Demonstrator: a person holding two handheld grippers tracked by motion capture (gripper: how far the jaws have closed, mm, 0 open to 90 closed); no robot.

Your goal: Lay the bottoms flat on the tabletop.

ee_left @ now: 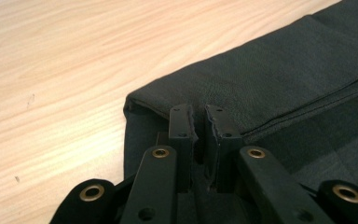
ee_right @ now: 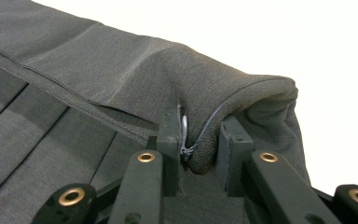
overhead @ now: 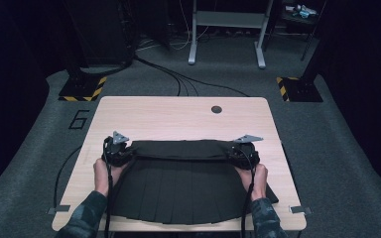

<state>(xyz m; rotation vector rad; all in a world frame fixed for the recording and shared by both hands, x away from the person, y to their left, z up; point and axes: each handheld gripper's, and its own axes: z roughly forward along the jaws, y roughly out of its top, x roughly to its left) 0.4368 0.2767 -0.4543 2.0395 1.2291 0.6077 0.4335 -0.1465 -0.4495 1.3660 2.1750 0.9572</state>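
Black pleated cloth is caught in both of my grippers. My left gripper (ee_left: pixel 200 122) has its jaws drawn nearly together, with only a thin slit between them, pinching the folded edge of the dark skirt (ee_left: pixel 270 88) at its left corner; the fabric bunches just ahead of the jaw tips and the band runs away from them toward the upper right of the left gripper view. My right gripper (ee_right: pixel 200 135) stands wider, its jaws clamped around a thicker wad of the same skirt (ee_right: pixel 121 65), and a small metal zip pull (ee_right: pixel 184 133) hangs against the inside of one jaw, right beside the pinched roll of cloth. From above, my left gripper (overhead: pixel 116 148) and right gripper (overhead: pixel 243 151) sit at the two ends of the turned-over waistband, with my left hand (overhead: pixel 104 173) and right hand (overhead: pixel 258 178) behind them. The skirt (overhead: pixel 178 188) lies flat on the pale wooden table (overhead: pixel 178 116), its pleats fanning toward me and its hem reaching the near edge, the band folded back over the pleated part. A round hole (overhead: pixel 216 109) marks the far side of the tabletop, well apart from the cloth.
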